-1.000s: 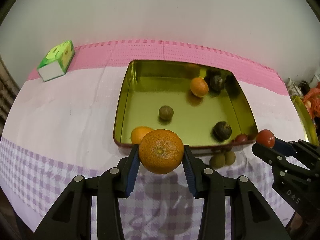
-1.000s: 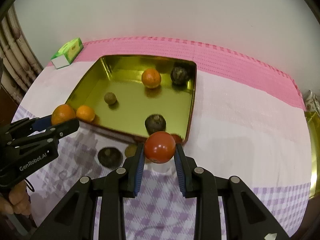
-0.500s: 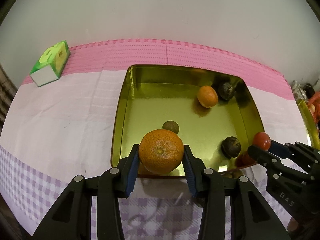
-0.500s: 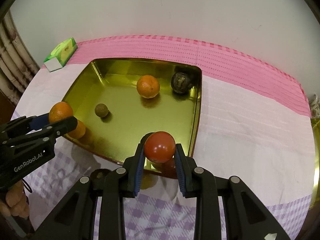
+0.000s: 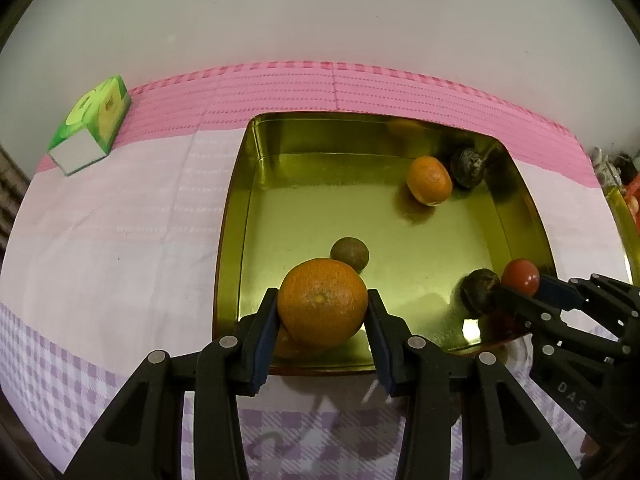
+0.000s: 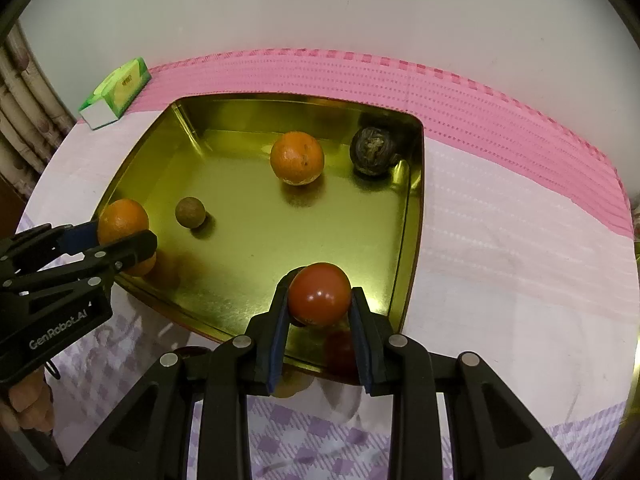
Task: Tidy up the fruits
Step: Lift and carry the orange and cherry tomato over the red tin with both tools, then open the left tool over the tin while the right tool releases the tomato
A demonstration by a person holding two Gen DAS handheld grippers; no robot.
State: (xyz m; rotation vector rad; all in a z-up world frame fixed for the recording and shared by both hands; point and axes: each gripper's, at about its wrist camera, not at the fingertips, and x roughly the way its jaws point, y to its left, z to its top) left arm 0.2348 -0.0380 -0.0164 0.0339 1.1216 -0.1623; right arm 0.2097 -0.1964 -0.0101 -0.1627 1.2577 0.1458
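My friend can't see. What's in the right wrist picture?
A black tool pinches a red tomato over a shiny gold tray. The tray holds an orange, a small brown fruit and a dark wrinkly fruit; another tool at left holds an orange too.

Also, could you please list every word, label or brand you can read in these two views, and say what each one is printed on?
"GenRobot.AI": on the side of the left gripper, seen from the right wrist.
"DAS": on the body of the right gripper, seen from the left wrist; the rest of the word is cut off.
Print on the top of the green box: too small and blurred to read.
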